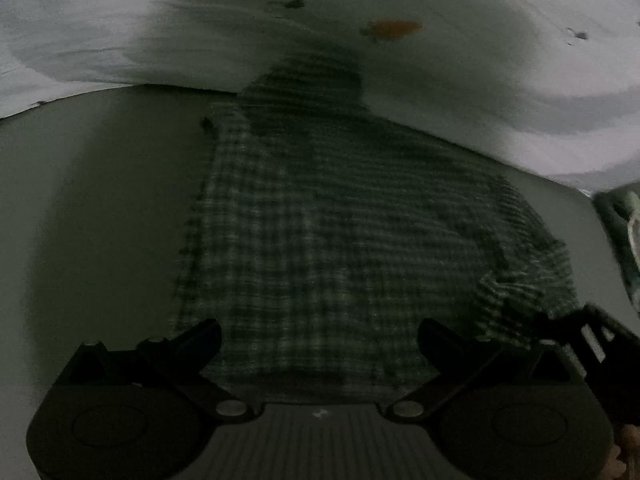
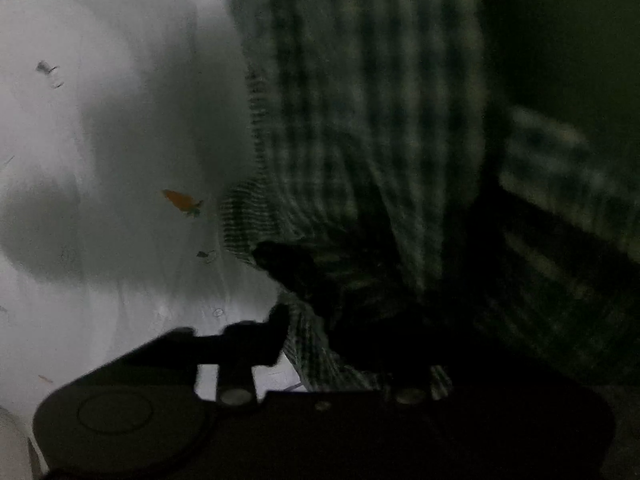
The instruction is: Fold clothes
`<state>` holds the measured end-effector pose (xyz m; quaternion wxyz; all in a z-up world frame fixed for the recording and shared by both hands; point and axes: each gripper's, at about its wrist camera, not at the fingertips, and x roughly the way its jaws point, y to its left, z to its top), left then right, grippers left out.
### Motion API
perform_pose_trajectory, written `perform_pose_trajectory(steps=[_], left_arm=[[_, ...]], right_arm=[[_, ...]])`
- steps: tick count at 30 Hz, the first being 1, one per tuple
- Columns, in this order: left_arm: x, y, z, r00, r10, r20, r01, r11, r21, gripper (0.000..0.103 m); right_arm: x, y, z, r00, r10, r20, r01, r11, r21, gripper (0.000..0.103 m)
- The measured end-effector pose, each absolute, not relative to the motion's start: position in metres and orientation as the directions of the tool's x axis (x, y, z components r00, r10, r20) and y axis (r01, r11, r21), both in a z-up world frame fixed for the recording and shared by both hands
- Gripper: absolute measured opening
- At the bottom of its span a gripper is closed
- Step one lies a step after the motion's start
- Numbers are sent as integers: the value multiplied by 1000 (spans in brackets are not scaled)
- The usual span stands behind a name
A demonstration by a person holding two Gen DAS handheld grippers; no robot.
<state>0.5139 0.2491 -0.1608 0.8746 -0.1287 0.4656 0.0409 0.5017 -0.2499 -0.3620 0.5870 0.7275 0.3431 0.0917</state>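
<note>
A green plaid shirt lies spread on a pale table, its far end reaching the table's edge. My left gripper hovers over the shirt's near hem, jaws wide open and nothing between them. My right gripper shows at the shirt's right side, by a bunched fold. In the right wrist view the shirt fills the frame. The right gripper has its jaws partly apart with loose cloth lying between them. Only its left finger shows; dark fabric hides the other.
Beyond the table lies a grey-white floor with an orange scrap and small dark specks. Another patterned cloth sits at the right edge. Bare table surface lies left of the shirt.
</note>
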Motion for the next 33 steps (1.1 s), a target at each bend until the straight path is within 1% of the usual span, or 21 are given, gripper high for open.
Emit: perform_pose_trajectory(steps=[1,3,5,6,8,12,14,17,20,26,29,30,31,32,33], left_arm=[[515,245,-160,566,-54,-823,-172,968,-182,103],[517,234,-157,576,-46,-816,-134,980,-150,103],[519,225,-153,587,-41,-808,-94,988,-119,103],[519,221,-151,591,-39,-805,-80,991,-107,103],[520,216,-148,598,-37,-801,-58,994,-90,103],[520,211,-146,596,-55,-801,-50,993,-105,103],[521,207,-146,590,-76,-804,-39,992,-122,103],[523,194,-150,580,-119,-806,7,990,-141,103],[530,179,-159,558,-163,-814,61,986,-155,103],[554,165,-179,522,-174,-835,83,985,-154,103],[565,161,-186,520,-192,-832,88,981,-171,102],[569,160,-189,515,-193,-835,81,981,-177,98],[572,159,-191,512,-198,-836,78,980,-184,85],[576,158,-193,508,-199,-838,76,979,-187,77],[578,158,-195,500,-200,-843,72,979,-190,63]], right_arm=[[503,-253,-358,750,600,-279,388,-58,920,47],[506,-260,-350,749,591,-300,381,-14,924,57],[506,-264,-343,748,588,-307,366,20,931,64],[507,-267,-338,750,583,-313,357,41,933,70],[507,-272,-328,755,572,-319,337,79,938,74],[504,-279,-310,793,523,-313,284,137,949,72],[504,-283,-303,806,485,-341,283,191,940,70],[514,-286,-291,798,416,-436,300,354,886,66],[517,-286,-285,792,384,-474,311,415,855,63],[510,-288,-284,792,343,-505,340,439,832,62],[505,-296,-290,778,313,-544,360,487,796,62],[503,-300,-292,773,302,-558,367,505,782,62],[505,-300,-293,770,292,-568,370,520,770,62],[505,-302,-296,768,283,-575,374,532,760,61],[502,-303,-297,765,274,-583,376,544,750,59]])
